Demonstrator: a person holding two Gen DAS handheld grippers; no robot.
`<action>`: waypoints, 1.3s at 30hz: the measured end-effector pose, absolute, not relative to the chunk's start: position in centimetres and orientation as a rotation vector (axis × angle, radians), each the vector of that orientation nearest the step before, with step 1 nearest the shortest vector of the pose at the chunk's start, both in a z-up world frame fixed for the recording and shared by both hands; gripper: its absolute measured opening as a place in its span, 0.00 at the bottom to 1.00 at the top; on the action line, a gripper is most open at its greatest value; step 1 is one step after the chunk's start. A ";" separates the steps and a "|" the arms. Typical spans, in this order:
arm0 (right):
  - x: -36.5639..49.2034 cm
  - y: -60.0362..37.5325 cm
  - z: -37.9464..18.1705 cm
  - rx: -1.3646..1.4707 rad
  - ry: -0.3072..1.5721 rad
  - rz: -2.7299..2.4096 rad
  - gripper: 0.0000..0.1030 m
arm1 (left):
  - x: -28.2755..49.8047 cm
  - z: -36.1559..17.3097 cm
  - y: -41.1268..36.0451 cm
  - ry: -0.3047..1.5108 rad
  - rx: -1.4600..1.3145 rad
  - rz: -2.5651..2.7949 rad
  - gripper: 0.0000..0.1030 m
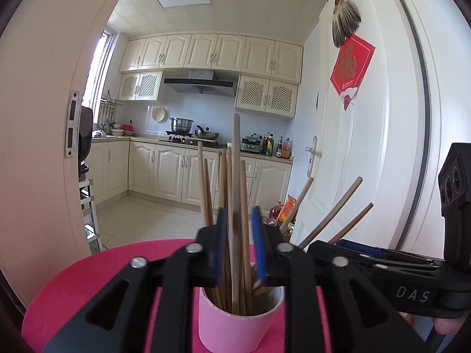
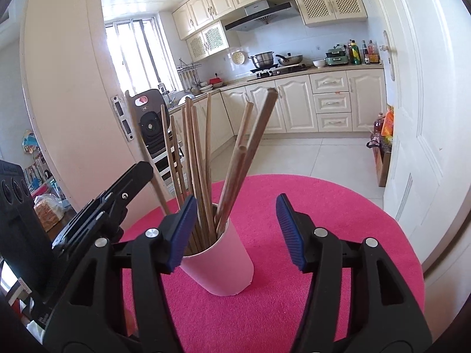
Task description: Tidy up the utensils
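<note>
**Left gripper** (image 1: 240, 241): jaws part-open, blue pads standing either side of the chopstick bundle with a gap showing on both flanks; one tall chopstick (image 1: 236, 176) rises straight up between the pads, blurred, and no pad is seen pressing on it. Judged released into the cup, or about to be; which of the two cannot be told.

**Right gripper** (image 2: 237, 232): jaws wide open and empty. Left pad sits just beside the cup rim, in front of the bundle; right pad stands well clear over bare cloth. Probably stationed to steady or straddle the cup while the other hand works.

**Pink cup** (image 2: 223, 267): directly below and between the left jaws; off toward the left pad of the right jaws. Upright on the cloth, serving as the holder for the utensils.

**Chopsticks** (image 2: 200, 176): a dozen or so wooden sticks standing in the cup. Most cluster near upright on the side nearest the left gripper; a few lean outward toward the open space of the right jaws, resting against the rim because the cup is wider than the bundle.

**Pink tablecloth** (image 2: 323, 235): round, beneath both grippers; no loose utensils visible on the part shown.

**Beyond the jaws**: kitchen with cream cabinets (image 1: 212, 51), stove with pots, a white door (image 1: 368, 147) to the right of the left jaws.

**Progress, judged**: collecting appears nearly complete.
</note>
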State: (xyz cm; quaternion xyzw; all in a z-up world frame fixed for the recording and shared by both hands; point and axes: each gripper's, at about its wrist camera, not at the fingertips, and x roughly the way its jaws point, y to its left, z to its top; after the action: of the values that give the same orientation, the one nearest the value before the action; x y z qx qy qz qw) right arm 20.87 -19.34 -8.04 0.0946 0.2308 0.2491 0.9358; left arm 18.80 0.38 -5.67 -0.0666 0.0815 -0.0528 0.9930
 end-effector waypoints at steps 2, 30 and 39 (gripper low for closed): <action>20.1 -19.3 -7.8 0.188 0.464 0.498 0.55 | 18.0 -5.4 0.4 0.167 -0.131 -0.095 0.33; 2.0 -22.3 -0.9 0.032 0.143 0.282 0.79 | 1.7 1.9 -2.3 0.149 0.056 0.011 0.68; -0.2 -22.9 -0.6 -0.004 0.091 0.266 0.85 | -0.6 3.0 -2.8 0.123 0.021 0.004 0.73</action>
State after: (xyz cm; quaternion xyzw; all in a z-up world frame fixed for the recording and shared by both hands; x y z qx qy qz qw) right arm -0.21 -22.92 -0.64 -0.0021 0.0454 0.1327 0.9901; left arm -0.58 -2.77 3.01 0.0103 0.0613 0.0022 0.9981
